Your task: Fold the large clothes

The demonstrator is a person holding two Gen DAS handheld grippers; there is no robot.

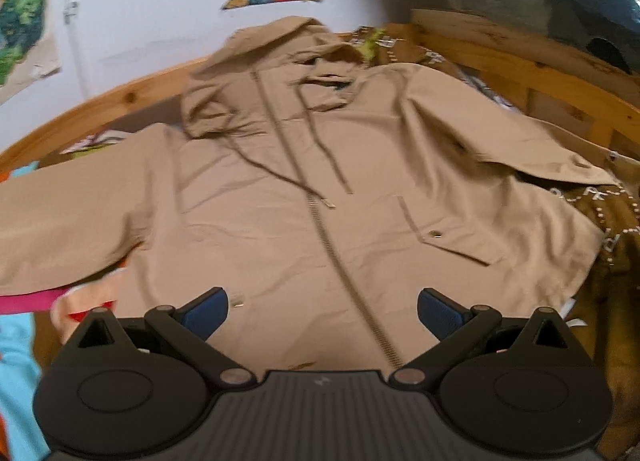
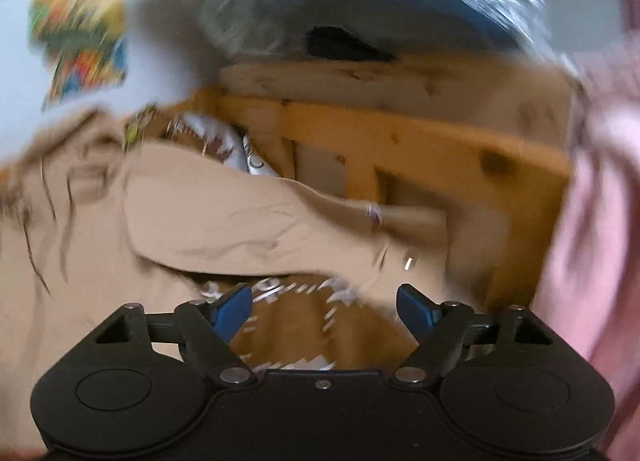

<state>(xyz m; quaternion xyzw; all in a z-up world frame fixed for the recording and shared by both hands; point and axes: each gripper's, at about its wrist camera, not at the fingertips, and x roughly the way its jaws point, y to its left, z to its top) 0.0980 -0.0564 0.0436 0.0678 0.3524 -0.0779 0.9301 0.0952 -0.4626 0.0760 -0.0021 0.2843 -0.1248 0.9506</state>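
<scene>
I am holding the left gripper and right gripper with jaws apart, gripping nothing. The tan jacket is lying flat, filling the frame's centre. The sleeve is reaching toward the wooden bed frame at upper right; dragging it could snag there or bunch the drawstrings.

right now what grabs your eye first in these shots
A tan hooded jacket lies spread flat, front up and zipped, filling the bed. Its sleeve stretches toward the wooden bed frame. Both tools, left and right, hang open and empty above it.
</scene>
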